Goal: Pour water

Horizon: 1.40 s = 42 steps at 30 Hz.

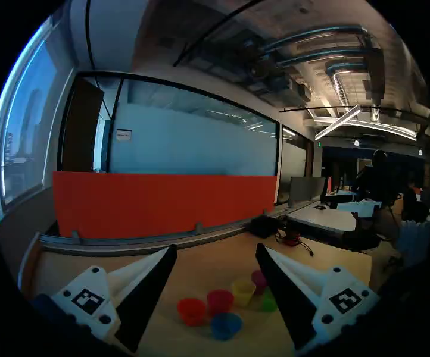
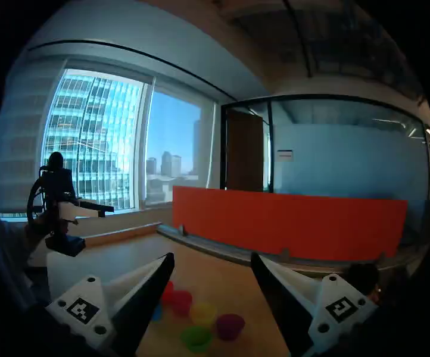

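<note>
jaws wide, empty | left gripper (image 1: 215,246) | right gripper (image 2: 211,254) | cups (image 1: 220,300) upright, mouths up, clustered on table (image 1: 215,269)

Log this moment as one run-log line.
stage: approach | left tool: open, empty | right tool: open, empty | coloured cups: clustered on table, none gripped | pour: not started

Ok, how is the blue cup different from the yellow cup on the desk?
Colour: the blue cup is blue, the yellow cup yellow. Place: in the left gripper view the blue cup sits nearest the camera, the yellow cup farther back, between a red cup and a green cup. Both stand upright, mouths up, on the wooden desk, alike in shape and size.
</note>
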Tool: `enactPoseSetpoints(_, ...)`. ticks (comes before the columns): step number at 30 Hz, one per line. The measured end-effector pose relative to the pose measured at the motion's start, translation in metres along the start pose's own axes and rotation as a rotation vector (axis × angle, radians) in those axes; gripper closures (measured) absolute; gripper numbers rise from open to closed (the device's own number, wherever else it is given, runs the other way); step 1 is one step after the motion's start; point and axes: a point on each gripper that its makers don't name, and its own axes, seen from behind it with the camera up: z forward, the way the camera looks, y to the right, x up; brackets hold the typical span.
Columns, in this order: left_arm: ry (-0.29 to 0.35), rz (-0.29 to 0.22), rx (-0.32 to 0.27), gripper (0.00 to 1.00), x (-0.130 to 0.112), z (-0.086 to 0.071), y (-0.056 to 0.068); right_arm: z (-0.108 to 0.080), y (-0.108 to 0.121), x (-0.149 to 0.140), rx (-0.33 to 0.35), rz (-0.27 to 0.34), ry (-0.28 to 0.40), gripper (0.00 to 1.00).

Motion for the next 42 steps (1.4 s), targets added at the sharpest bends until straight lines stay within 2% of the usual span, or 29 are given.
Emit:
enactPoseSetpoints(9,-0.073,0.035,-0.042,0.01,-0.036,-0.001,0.009,-0.001,-0.013,-0.036,0.046,-0.030,-0.097,0.01)
enactPoseSetpoints(18,-0.161,0.036,-0.052,0.01,-0.085,0.004,0.007,-0.001,-0.024,-0.076,0.088,-0.031,-0.167,0.01)
enactPoseSetpoints(33,-0.286,0.053,-0.075,0.01,-0.161,0.014,0.008,0.007,-0.024,-0.164,0.115,-0.038,-0.304,0.01)
enactPoseSetpoints(42,-0.386,0.064,-0.092,0.01,-0.212,0.023,0.011,0.013,-0.022,-0.215,0.124,-0.044,-0.384,0.01)
